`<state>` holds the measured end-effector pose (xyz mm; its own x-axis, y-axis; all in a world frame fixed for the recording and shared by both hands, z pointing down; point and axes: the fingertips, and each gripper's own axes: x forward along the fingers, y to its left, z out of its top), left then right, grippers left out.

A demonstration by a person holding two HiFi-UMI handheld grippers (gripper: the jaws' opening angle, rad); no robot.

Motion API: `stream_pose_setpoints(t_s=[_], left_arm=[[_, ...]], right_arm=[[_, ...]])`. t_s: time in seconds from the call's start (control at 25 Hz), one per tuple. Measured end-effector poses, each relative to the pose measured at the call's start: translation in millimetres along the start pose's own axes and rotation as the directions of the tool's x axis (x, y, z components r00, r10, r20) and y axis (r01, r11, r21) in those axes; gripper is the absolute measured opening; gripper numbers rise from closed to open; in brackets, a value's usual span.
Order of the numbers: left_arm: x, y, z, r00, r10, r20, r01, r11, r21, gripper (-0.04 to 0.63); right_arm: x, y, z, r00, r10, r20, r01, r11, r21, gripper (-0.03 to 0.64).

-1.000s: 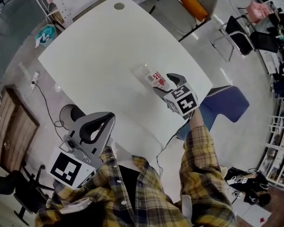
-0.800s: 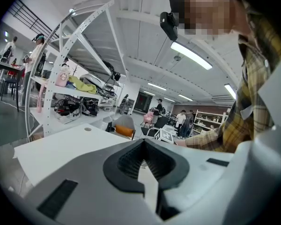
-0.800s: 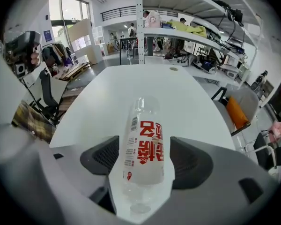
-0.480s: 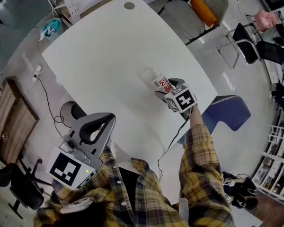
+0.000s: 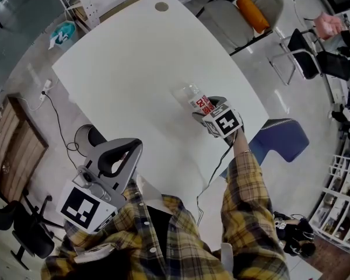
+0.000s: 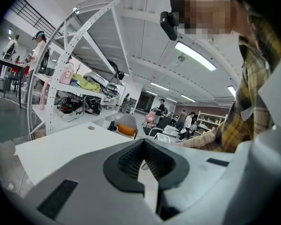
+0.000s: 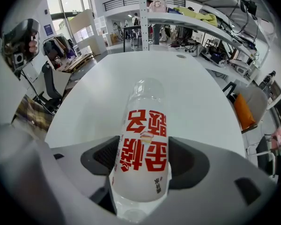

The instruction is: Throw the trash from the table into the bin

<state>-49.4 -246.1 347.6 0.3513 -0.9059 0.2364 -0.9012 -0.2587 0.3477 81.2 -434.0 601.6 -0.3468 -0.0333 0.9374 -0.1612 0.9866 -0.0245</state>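
Observation:
A clear plastic bottle [image 5: 191,95] with a white label and red print lies on the white table [image 5: 134,57] near its right edge. My right gripper [image 5: 203,104] is shut on the bottle's labelled end. In the right gripper view the bottle [image 7: 143,135] fills the gap between both jaws of the right gripper [image 7: 143,150], its far end pointing out over the table [image 7: 192,88]. My left gripper [image 5: 135,146] is held off the table's near-left corner, close to the person's chest, shut and holding nothing. A round dark-mouthed bin [image 5: 86,137] stands on the floor just left of it.
A grey chair with an orange cushion [image 5: 251,4] stands beyond the table, a blue chair [image 5: 283,136] at its right and a black chair [image 5: 303,45] farther right. A cable [image 5: 55,121] trails on the floor at left. Metal shelving [image 6: 84,78] rises behind the table.
My right gripper has slid forward along the table, and the bottle's labelled end has gone in between its jaws. The left gripper has stayed where it was.

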Motion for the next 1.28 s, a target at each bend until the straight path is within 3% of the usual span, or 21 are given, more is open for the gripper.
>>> stream_pose_setpoints(t_s=[0.36, 0.8, 1.28], left_arm=[[-10, 2, 16, 1.0, -0.016, 0.018, 0.016, 1.0, 0.006, 0.008], [-26, -27, 31, 0.995, -0.075, 0.073, 0.072, 0.997, 0.042, 0.008], [-56, -91, 4, 0.988, -0.096, 0.124, 0.083, 0.99, 0.111, 0.008]], right_arm=[[-22, 10, 10, 1.0, -0.013, 0.013, 0.013, 1.0, 0.023, 0.304], [-88, 38, 11, 0.99, -0.062, 0.123, 0.051, 0.995, 0.09, 0.302], [-166, 119, -21, 0.934, -0.09, 0.346, 0.022, 0.981, 0.194, 0.302]])
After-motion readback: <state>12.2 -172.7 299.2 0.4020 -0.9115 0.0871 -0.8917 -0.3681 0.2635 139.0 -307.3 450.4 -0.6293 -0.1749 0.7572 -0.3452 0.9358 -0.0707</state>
